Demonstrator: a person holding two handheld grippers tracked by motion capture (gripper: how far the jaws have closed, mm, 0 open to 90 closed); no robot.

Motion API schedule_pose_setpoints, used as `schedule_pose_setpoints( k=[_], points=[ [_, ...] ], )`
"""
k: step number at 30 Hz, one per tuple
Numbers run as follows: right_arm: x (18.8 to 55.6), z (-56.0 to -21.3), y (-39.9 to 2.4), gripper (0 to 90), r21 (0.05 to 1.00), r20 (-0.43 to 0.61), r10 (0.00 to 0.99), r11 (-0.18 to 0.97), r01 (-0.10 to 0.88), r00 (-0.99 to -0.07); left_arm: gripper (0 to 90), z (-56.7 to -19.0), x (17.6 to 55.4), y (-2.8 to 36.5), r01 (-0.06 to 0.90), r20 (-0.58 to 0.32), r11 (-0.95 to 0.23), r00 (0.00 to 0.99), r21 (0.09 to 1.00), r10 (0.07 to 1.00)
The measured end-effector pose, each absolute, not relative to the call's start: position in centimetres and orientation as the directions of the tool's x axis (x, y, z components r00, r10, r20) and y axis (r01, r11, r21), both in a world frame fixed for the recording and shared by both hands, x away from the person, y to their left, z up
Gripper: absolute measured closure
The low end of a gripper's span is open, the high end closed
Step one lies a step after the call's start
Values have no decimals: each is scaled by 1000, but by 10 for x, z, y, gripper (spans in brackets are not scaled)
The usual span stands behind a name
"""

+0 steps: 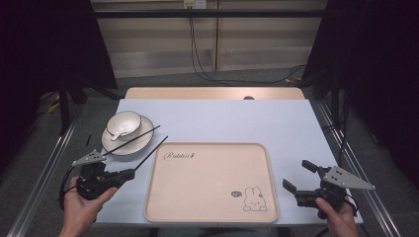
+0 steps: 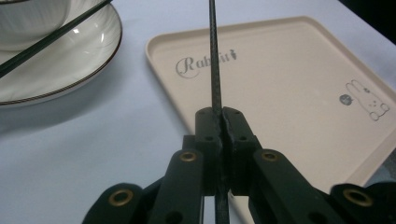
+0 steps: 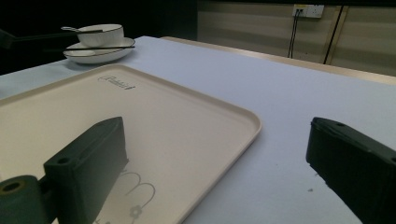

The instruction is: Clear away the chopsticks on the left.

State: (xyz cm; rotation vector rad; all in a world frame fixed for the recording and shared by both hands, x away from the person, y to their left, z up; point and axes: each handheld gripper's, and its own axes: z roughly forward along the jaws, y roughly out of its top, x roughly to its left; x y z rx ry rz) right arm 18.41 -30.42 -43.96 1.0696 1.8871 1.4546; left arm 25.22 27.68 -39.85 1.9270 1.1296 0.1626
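Black chopstick point(image 2: 215, 56) clamped in left gripper point(image 1: 129, 173) jaws, tip over tray point(image 1: 212, 207) corner | second chopstick point(image 1: 132, 139) rests across plate point(image 1: 129, 146) | right gripper point(image 1: 300, 176) jaws apart, empty | advice: keep grip firm, lower level onto tray.

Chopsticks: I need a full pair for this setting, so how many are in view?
2. One chopstick is clamped in the left gripper; the other chopstick lies across the plate.
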Motion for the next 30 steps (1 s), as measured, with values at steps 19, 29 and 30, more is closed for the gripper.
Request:
schedule_pose_setpoints(
  k=[19,29,30],
  points=[
    [184,-440,-304,48,957,56,831,113,268,-553,857,-425,256,224,745,-345,-95,413,660,843],
    [184,-440,-304,48,956,55,828,118,268,-559,857,-445,259,218,784,-315,-105,364,612,876],
    [184,-440,-304,48,956,59,829,113,270,-556,857,-447,260,217,792,-319,-100,354,603,879]
  ],
)
